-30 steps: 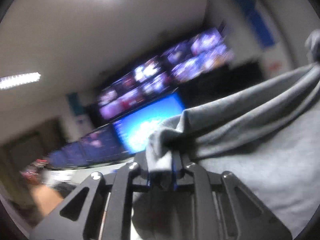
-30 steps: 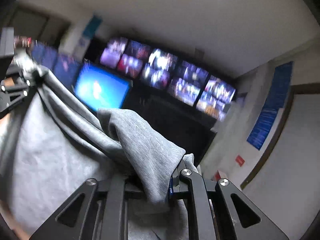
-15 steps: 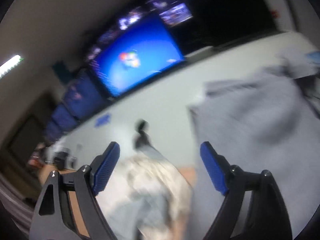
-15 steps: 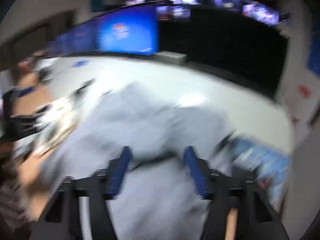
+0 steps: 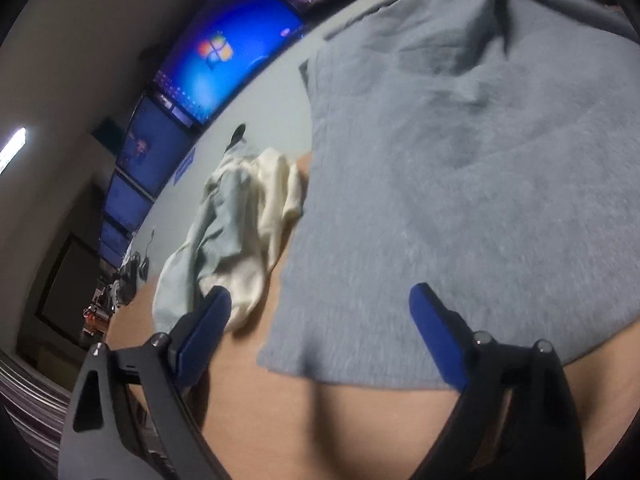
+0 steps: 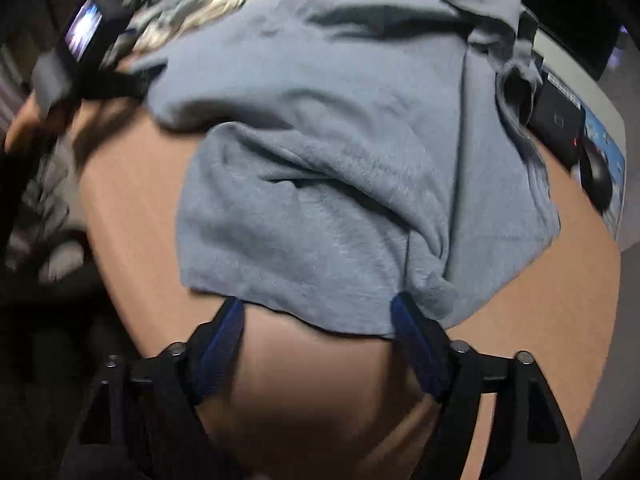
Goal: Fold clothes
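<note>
So in the left wrist view, far left there's a row of monitors along the wall, the biggest being one bright blue screen [image 5: 224,56] in the upper left. One crumpled pile of pale cream and light green clothes [image 5: 236,236] sits left of centre on the brown wooden table [image 5: 360,420]. No baskets or bins that I can see, everything just lies on the tabletop. The one big grey knit garment [image 5: 460,184] fills the centre and right, spread out flat. The left gripper [image 5: 320,320] has its two blue pads spread wide, nothing pinched; the garment's near edge lies between and beyond them.

Right wrist view: the other gripper shows at upper left, blurry. The same grey garment [image 6: 340,160] is bunched with folds mid-frame. The right gripper [image 6: 316,316] jaws are opening, cloth edge just at the tips, not clamped. One flat black device [image 6: 556,120] sits at the right.
</note>
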### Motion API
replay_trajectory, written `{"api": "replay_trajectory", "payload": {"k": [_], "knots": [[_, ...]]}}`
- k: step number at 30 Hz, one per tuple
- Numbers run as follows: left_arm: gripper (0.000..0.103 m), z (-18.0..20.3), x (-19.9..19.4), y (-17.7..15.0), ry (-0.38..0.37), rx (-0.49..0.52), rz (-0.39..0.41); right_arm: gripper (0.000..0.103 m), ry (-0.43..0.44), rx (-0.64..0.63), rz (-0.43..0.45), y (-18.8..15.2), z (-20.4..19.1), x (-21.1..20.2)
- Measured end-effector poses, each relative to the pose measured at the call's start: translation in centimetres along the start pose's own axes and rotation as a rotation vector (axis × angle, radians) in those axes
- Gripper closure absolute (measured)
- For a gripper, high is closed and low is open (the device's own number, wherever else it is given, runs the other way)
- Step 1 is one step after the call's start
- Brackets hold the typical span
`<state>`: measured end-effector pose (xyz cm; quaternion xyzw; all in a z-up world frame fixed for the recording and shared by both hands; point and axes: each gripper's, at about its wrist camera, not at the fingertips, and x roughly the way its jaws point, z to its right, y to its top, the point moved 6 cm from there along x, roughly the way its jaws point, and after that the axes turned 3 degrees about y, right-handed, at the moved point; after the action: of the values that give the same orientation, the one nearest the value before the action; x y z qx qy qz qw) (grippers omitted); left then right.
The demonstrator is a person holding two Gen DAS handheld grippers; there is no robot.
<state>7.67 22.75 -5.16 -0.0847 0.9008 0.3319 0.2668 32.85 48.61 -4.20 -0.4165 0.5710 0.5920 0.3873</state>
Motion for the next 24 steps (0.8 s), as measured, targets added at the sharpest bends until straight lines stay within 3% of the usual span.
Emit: {"api": "replay_trajectory", "payload": {"k": [4, 6, 8, 9, 12, 13, 14, 16, 18, 21, 23, 24], "knots": [[0.01, -1.1, -1.2, -2.3, -0.061, -0.028, -0.043, 0.021, 0.02, 0.074, -0.104, -5.5, 2.2, -2.2], [0.01, -1.2, -2.0, -3.6, -0.053, -0.015, -0.052, 0.018, -0.105, 0.13, -0.175, -9.2, 5.2, -3.2], [0.011, -1.2, -2.5, -4.5, -0.074, -0.004, -0.068, 0.019, -0.096, 0.287, -0.091, -10.9, 8.2, -5.6], [0.014, -1.4, -3.2, -4.6, -0.091, -0.017, -0.066, 0.019, -0.067, 0.353, 0.008, -10.8, 9.1, -7.4], [0.015, -3.4, -5.9, -2.6, -0.086, -0.122, 0.03, 0.017, -0.025, 0.459, 0.293, -8.5, 11.1, -11.6], [0.012, -3.8, -6.6, -1.4, -0.091, -0.153, 0.069, 0.016, -0.022, 0.469, 0.348, -7.1, 11.1, -11.7], [0.0, -4.0, -6.9, -0.2, -0.091, -0.18, 0.106, 0.016, 0.012, 0.479, 0.378, -4.8, 10.7, -11.0], [0.0, -4.0, -7.0, 2.1, -0.096, -0.218, 0.156, 0.016, 0.108, 0.478, 0.425, -1.3, 9.8, -9.0], [0.0, -2.3, -5.5, 3.6, -0.096, -0.203, 0.131, 0.016, 0.224, 0.441, 0.418, 2.2, 8.0, -6.3], [0.0, 1.7, -3.2, 3.7, -0.05, -0.079, 0.081, 0.016, 0.29, 0.404, 0.297, 5.6, 7.0, -0.8], [0.002, 4.2, -2.2, 2.4, 0.02, 0.023, 0.05, 0.017, 0.27, 0.398, 0.288, 5.4, 8.3, 0.8], [0.002, 4.7, -2.5, 1.8, 0.023, 0.037, 0.067, 0.024, 0.235, 0.414, 0.266, 4.7, 9.1, 1.1]]}}
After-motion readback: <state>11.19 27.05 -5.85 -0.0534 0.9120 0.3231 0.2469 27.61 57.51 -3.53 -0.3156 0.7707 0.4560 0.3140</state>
